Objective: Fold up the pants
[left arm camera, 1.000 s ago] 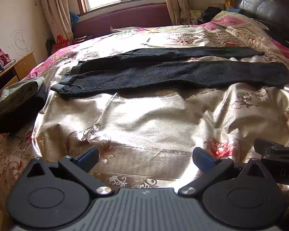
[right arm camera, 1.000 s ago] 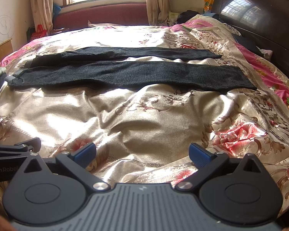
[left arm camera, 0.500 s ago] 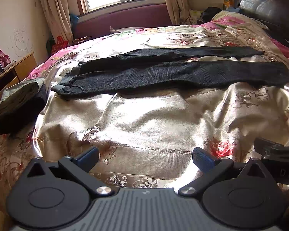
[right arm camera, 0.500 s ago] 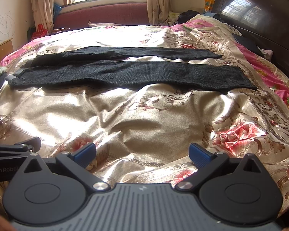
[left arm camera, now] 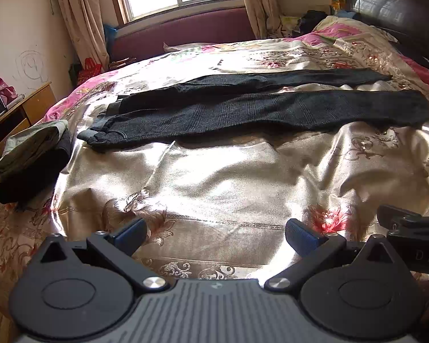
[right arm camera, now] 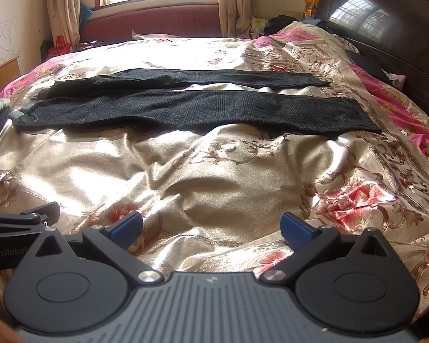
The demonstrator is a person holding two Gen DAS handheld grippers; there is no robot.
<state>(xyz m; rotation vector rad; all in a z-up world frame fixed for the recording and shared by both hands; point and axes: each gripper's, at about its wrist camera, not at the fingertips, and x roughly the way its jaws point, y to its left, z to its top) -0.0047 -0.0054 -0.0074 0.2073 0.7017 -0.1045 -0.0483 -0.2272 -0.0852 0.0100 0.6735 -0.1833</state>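
Pants lie flat, well beyond both spread tongs.

Dark grey pants flat across bedspread, legs apart.

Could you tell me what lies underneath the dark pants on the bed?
The dark pants lie flat on the floral bedspread; whatever sits beneath the fabric is covered.
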